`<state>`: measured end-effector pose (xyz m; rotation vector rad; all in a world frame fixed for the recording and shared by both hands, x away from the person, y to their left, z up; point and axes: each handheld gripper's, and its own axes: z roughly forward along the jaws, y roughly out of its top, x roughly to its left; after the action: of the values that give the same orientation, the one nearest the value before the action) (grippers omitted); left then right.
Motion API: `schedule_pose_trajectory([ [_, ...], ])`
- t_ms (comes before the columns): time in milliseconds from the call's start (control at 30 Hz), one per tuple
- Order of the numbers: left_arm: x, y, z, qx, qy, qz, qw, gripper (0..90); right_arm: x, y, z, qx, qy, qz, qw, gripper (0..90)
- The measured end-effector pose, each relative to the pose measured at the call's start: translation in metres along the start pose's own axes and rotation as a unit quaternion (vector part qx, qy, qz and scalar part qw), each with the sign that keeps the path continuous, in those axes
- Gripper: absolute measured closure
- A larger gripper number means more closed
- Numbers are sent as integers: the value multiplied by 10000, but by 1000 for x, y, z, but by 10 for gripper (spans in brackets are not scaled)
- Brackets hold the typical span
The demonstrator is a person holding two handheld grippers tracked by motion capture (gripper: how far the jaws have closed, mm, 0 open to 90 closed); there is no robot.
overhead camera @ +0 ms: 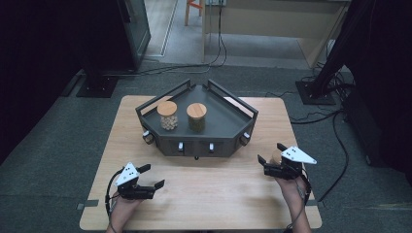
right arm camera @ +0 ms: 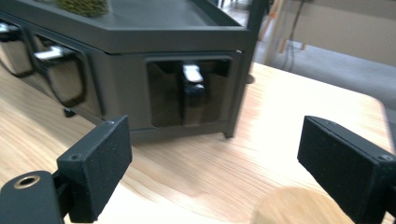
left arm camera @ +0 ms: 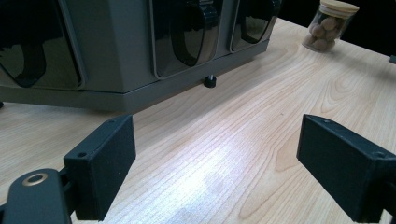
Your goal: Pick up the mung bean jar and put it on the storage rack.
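While its two black jaws stood wide apart, the right tool (overhead camera: 271, 152) sat low on the pale wooden bench (overhead camera: 209, 194) at about 4 o'clock from the dark grey angular metal rack (overhead camera: 224, 121). In the right gripper view the right tool (right arm camera: 212, 158) had the small clear glass jar with a round wooden lid (right arm camera: 294, 207) just ahead of it, between the jaws and closer to the right-hand one. I could not tell whether that jaw touched it. From above, the jar (overhead camera: 275, 156) stood upright on the bench with its long axis vertical, at 12 o'clock from the holding hand. The right arm was plainly the nearer one.

The left tool (overhead camera: 152, 175) hovered with jaws apart and nothing between them at roughly 7 o'clock from the rack. From the left tool (left arm camera: 215, 158) the jar (left arm camera: 329, 23) lay well apart, far off at about 2 o'clock across bare wood.

On the rack's top stood a jar of pale round pieces (overhead camera: 167, 115) and a jar of dark green contents (overhead camera: 196, 116), each with a wooden lid, leaving open tray floor toward 3 o'clock.

The bench jar's body was hidden below the right gripper view's edge and its lid was blurred; from above, the tool covered most of it.
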<state>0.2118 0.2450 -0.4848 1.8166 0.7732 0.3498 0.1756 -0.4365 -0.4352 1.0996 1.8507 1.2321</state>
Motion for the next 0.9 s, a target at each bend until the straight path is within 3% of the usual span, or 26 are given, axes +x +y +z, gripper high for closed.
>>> schedule_pose_trajectory([
  [200,0,0,0,2,1,1,10000,116,-4,-9,-6,-8,-245,98,9997,100],
  [700,0,0,0,5,1,-6,10000,116,-18,-25,-14,49,-414,366,9985,100],
  [900,-1,0,0,7,8,-5,10000,116,-22,-28,-13,197,-471,468,9976,99],
])
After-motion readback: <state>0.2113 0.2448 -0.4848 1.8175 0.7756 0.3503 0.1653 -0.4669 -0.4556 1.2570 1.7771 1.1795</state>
